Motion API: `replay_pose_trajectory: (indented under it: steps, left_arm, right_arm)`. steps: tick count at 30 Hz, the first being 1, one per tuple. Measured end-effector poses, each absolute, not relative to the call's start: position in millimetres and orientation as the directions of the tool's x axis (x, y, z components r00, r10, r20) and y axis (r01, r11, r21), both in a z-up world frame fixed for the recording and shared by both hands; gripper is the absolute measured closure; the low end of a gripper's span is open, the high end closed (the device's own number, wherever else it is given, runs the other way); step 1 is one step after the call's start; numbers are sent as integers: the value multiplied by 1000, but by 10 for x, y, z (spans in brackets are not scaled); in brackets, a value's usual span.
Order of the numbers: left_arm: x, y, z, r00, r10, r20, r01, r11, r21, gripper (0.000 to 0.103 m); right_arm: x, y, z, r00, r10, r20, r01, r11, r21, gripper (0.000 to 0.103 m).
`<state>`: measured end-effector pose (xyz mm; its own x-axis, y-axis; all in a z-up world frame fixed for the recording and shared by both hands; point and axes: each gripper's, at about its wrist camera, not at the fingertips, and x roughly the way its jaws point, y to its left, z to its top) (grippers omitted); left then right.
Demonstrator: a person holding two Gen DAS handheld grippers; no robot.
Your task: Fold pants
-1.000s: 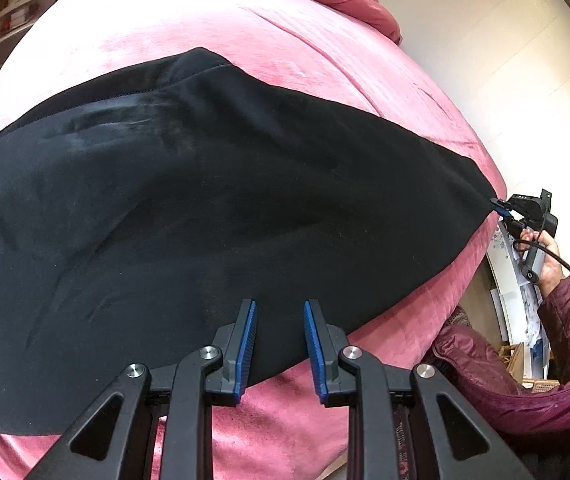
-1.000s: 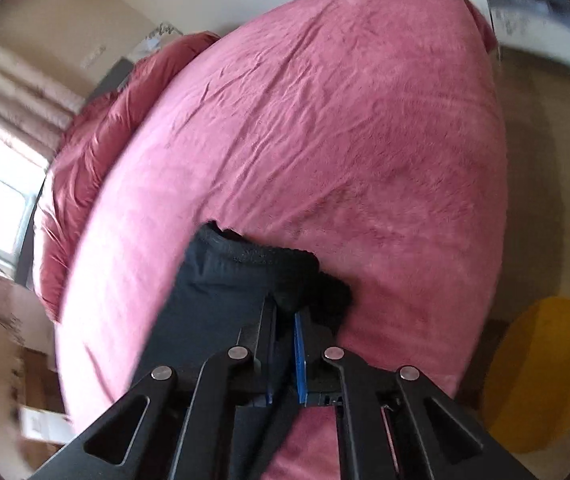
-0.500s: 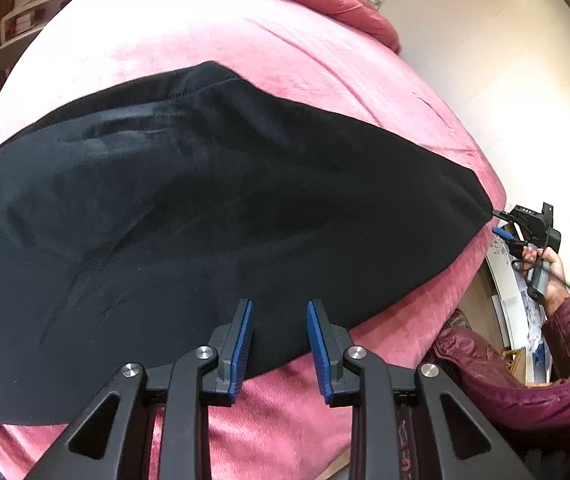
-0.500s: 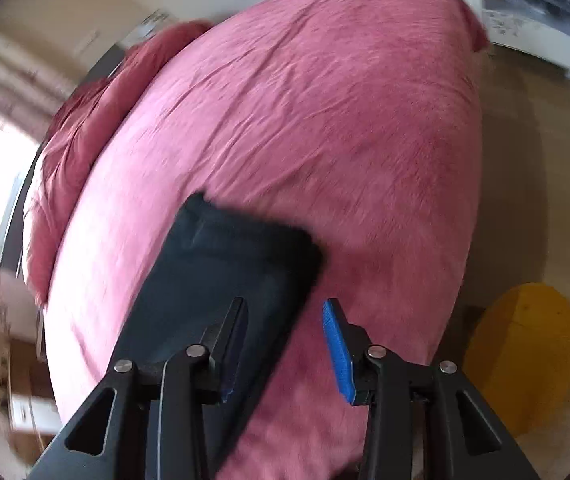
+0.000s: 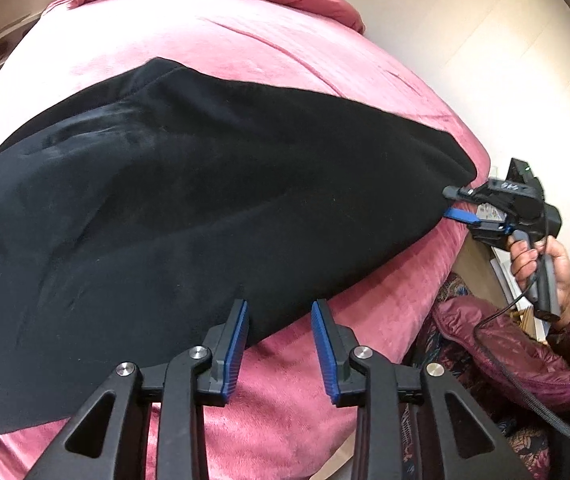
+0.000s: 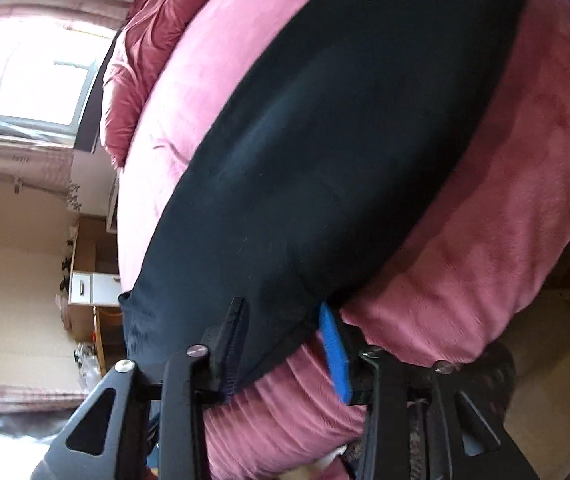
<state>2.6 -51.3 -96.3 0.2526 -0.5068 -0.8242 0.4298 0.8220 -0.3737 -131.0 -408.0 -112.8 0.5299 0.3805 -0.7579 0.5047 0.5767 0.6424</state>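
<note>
Black pants (image 5: 189,208) lie flat across the pink bed (image 5: 269,52), long axis running toward the right gripper (image 5: 456,202), closing around the hem; left gripper (image 5: 281,332) opening, empty. No readable labels.

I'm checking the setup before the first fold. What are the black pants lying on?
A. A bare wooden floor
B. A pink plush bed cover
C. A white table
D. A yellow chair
B: the black pants lie spread flat across the pink plush bed cover, which shows around them in both wrist views.
</note>
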Motion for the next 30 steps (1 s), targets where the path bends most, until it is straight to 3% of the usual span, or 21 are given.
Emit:
replay_pose_trajectory:
  steps: [2, 9, 13, 15, 17, 21, 30]
  left_arm:
    - [34, -446, -952, 265, -504, -822, 414, 829, -375, 70]
    - [108, -123, -1029, 268, -500, -824, 309, 854, -418, 70]
    - [97, -12, -983, 285, -487, -825, 296, 864, -408, 70]
    - [93, 92, -934, 318, -472, -822, 269, 877, -399, 70]
    - [106, 246, -890, 353, -464, -812, 213, 885, -413, 70]
    - [114, 533, -825, 421, -416, -806, 132, 908, -399, 70]
    - [67, 918, -882, 463, -367, -806, 7, 911, -411, 70]
  right_arm:
    - [-1230, -4077, -1130, 519, 351, -780, 514, 601, 612, 93]
    - [-1287, -4004, -1028, 467, 278, -839, 474, 723, 503, 97]
    - [-1242, -4020, -1137, 445, 287, -848, 477, 725, 496, 95]
    - [-1221, -4008, -1062, 420, 282, -863, 453, 759, 468, 89]
    - [-1209, -4006, -926, 406, 242, -881, 438, 795, 420, 71]
    - [-1108, -3839, -602, 433, 155, -888, 356, 876, 327, 71]
    - [-9, -2379, -538, 361, 413, -836, -78, 907, 415, 71]
